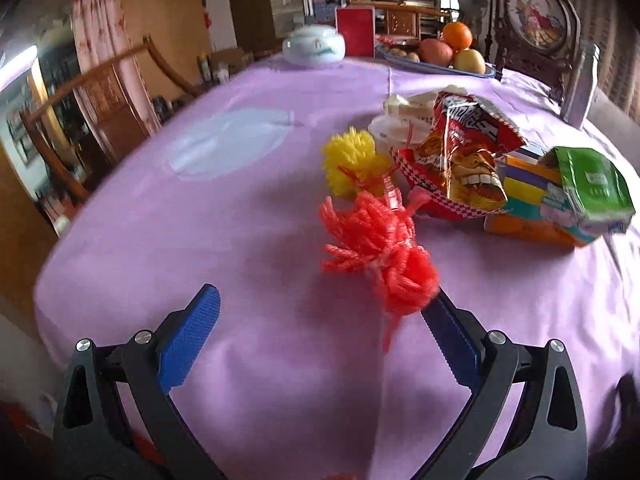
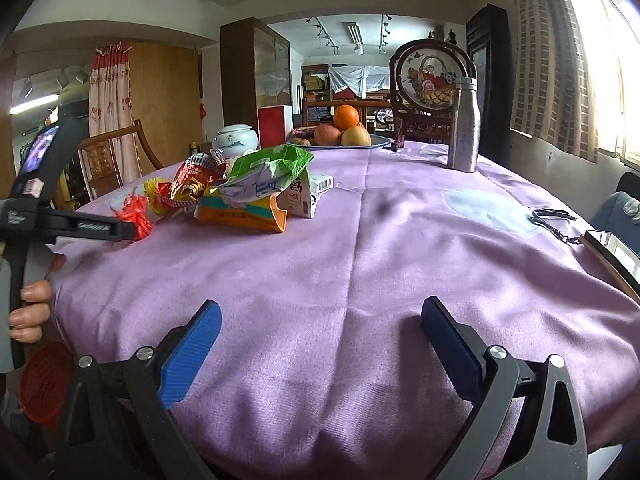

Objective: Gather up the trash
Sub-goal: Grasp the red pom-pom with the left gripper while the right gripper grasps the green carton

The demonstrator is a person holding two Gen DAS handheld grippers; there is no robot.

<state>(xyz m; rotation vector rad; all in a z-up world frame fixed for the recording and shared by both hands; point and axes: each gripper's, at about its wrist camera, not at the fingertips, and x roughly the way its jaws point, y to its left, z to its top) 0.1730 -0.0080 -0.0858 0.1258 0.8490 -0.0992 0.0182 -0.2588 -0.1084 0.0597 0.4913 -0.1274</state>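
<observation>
From the left wrist camera, the left gripper (image 1: pixel 320 308) hangs over the near edge of the table (image 1: pixel 200 240), its blue fingers spread wide with nothing between them. A red foam net (image 1: pixel 376 248) lies just ahead; its lower end covers the tip of the right-hand finger (image 1: pixel 452 340), and I cannot tell whether they touch. Beyond it sits a yellow foam net (image 1: pixel 352 164), then a red snack bag (image 1: pixel 460 152) leaning over a white cup (image 1: pixel 386 128), most of which is hidden. To the right an orange and yellow box (image 1: pixel 528 208) lies under a green packet (image 1: pixel 592 188). At the far edge stand a white lidded jar (image 1: pixel 314 46), a red box (image 1: pixel 355 32) and a fruit plate (image 1: pixel 440 66). The picture is blurred at its sides.

From the right wrist camera, the right gripper (image 2: pixel 322 320) hovers at the near edge, fingers also wide apart and empty. The trash pile sits towards the far left of the table: the green packet (image 2: pixel 272 164) on top, a white carton (image 2: pixel 308 192) partly hidden behind the box. The left gripper's arm reaches in from the left edge, its tip buried against the red net (image 2: pixel 136 212). A hand (image 2: pixel 30 312) grips its handle, cut off by the frame. Below it a red mesh basket (image 2: pixel 44 384) shows only in part. A steel bottle (image 2: pixel 464 128) stands at the far right, and keys (image 2: pixel 548 216) lie near the right edge.
</observation>
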